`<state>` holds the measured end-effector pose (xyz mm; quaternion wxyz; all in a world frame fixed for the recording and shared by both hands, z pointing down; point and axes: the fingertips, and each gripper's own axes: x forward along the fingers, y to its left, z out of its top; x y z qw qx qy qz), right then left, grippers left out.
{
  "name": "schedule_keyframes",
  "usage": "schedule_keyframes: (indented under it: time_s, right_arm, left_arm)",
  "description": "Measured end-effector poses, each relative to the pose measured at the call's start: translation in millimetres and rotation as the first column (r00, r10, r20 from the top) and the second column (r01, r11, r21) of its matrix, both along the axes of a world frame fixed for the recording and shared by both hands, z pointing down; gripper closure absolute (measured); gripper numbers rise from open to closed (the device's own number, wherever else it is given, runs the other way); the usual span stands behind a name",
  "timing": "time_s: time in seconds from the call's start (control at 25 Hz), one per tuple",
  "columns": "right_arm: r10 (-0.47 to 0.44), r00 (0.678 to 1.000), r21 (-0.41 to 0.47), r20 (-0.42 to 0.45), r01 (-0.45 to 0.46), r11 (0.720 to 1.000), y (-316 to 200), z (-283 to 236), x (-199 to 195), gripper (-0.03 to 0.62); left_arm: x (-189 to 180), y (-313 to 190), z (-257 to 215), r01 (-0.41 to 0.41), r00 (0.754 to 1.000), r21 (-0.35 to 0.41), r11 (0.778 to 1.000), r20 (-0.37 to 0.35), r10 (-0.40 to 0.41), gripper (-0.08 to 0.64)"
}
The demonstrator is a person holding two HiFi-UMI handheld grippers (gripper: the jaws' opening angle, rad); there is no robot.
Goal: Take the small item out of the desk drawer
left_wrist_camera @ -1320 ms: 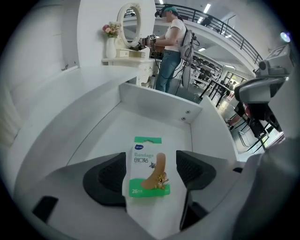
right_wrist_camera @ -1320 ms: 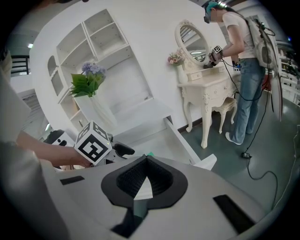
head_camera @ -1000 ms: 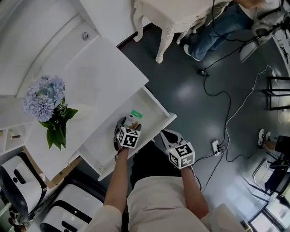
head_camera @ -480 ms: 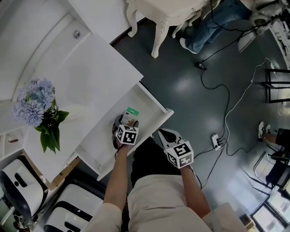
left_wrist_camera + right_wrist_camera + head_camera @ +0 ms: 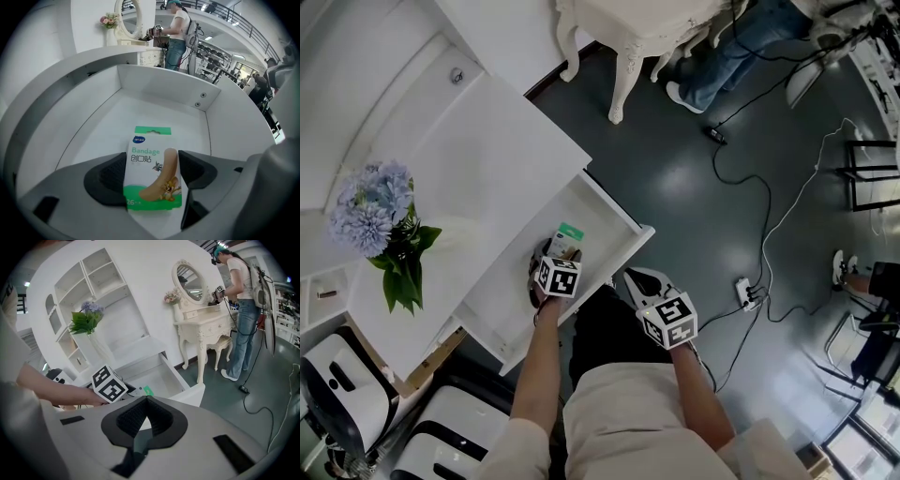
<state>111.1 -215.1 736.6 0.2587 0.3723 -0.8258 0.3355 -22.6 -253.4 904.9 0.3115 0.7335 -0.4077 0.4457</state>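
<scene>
A small white and green bandage pack [image 5: 152, 173] stands upright between the black pads of my left gripper [image 5: 151, 180], which is shut on it over the white floor of the open drawer [image 5: 154, 112]. In the head view the left gripper [image 5: 555, 274] reaches into the drawer [image 5: 623, 225] from its front, and the pack [image 5: 569, 233] sticks out past it. My right gripper [image 5: 649, 284] hangs outside the drawer front, above the floor. Its jaws [image 5: 146, 400] meet with nothing between them. The right gripper view also shows the drawer [image 5: 161, 376] and the left gripper's marker cube [image 5: 108, 383].
The white desk top [image 5: 487, 159] carries a bunch of blue flowers [image 5: 370, 217]. A white dressing table [image 5: 623, 37] and a person in jeans [image 5: 741, 47] are at the far side. Cables and a power strip [image 5: 745, 298] lie on the dark floor to the right.
The left gripper and the bandage pack have hardly moved; they stay in the drawer. The head view has shifted slightly. The right gripper has kept its place.
</scene>
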Motion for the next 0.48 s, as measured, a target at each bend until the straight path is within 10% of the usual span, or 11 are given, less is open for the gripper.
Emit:
schedule_keyframes:
  time_s: [0.48]
  right_arm:
    - [0.007, 1.0, 0.034, 0.018, -0.007, 0.999, 12.5, -20.9, -10.0, 0.568]
  left_arm:
    - [-3.5, -4.9, -51.3, 0.001, 0.998, 0.083, 0.997, -0.058, 0.004, 0.201]
